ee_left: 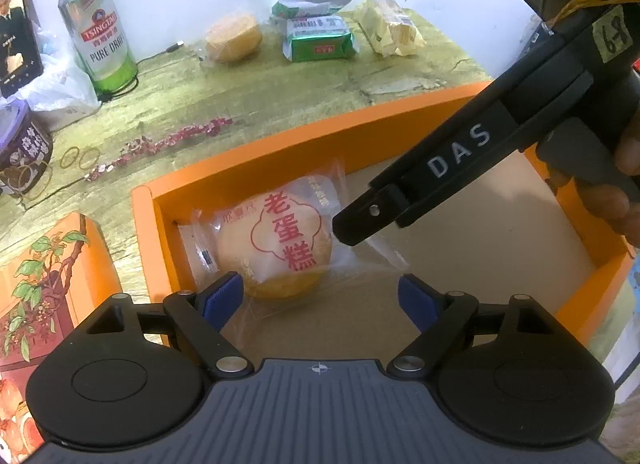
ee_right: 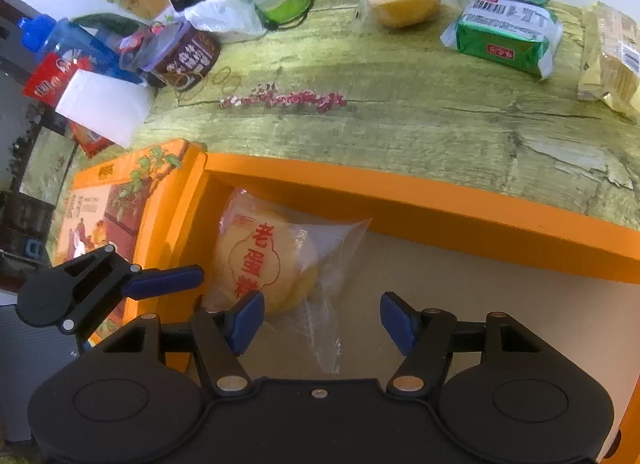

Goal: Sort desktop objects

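Left wrist view puts, at your far left, a phone [ee_left: 18, 34] propped upright with a purple-lidded jar [ee_left: 22, 148] below it and loose rubber bands [ee_left: 80, 157] just beside the jar. Next comes a green Tsingtao can [ee_left: 98, 32] standing upright by the wall, with a cable [ee_left: 160, 54] running behind it. A sprig of pink dried flowers [ee_left: 160, 142] lies across the green tabletop [ee_left: 280, 96] between those things and the orange box [ee_left: 256, 152]. Against the wall further right sit a bare-looking wrapped yellow cake [ee_left: 234, 38], two green snack packs [ee_left: 318, 30] stacked together, and a pale yellow cracker pack [ee_left: 390, 26]. The box's printed lid [ee_left: 44, 276] lies flat just left of the box. Your wrapped egg cake [ee_left: 276, 242] rests inside the box, in its near-left corner, tilted against the wall. Your left gripper [ee_left: 320, 296] hovers over it with the blue pads [ee_left: 222, 298] spread wide, gripping nothing; the left pad is just beside the wrapper. Your right gripper [ee_right: 322, 320] likewise has its pads apart, with the cake's clear wrapper tail lying between them; from the left camera its black finger [ee_left: 360, 220] crosses in from the upper right and partly covers the wrapper's right edge. At the right, the rest of the box floor is plain cardboard.
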